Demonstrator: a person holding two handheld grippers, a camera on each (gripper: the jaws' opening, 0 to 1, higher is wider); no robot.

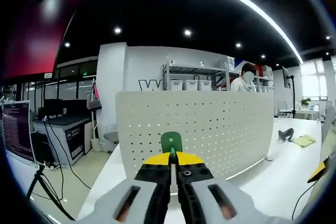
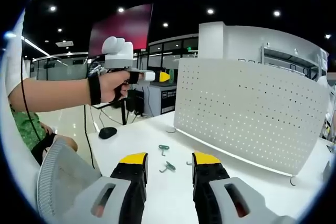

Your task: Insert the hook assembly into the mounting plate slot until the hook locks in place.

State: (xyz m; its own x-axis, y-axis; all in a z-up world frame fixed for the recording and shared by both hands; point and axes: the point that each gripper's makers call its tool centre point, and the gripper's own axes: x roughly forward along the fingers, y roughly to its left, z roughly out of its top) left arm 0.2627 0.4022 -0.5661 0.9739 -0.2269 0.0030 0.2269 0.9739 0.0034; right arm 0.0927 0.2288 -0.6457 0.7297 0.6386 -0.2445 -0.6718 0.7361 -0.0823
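Observation:
A white perforated mounting plate (image 1: 210, 124) stands upright on the white table. My left gripper (image 1: 171, 157) is shut on a small green hook (image 1: 171, 142), held up in front of the plate's face; I cannot tell whether the hook touches the plate. In the right gripper view a hand (image 2: 113, 85) holds that left gripper (image 2: 160, 76) near the plate's (image 2: 252, 114) upper left edge. My right gripper (image 2: 169, 162) is open and low over the table, with nothing between its fingers. Three loose green hooks (image 2: 167, 167) lie on the table just beyond it.
A black object (image 2: 107, 132) lies near the table's (image 2: 131, 140) left corner. Right of the plate lie a black scanner-like item (image 1: 285, 134) and a yellow cloth (image 1: 304, 140). A person (image 1: 244, 80) stands by shelves behind the plate. A monitor (image 1: 18, 129) stands far left.

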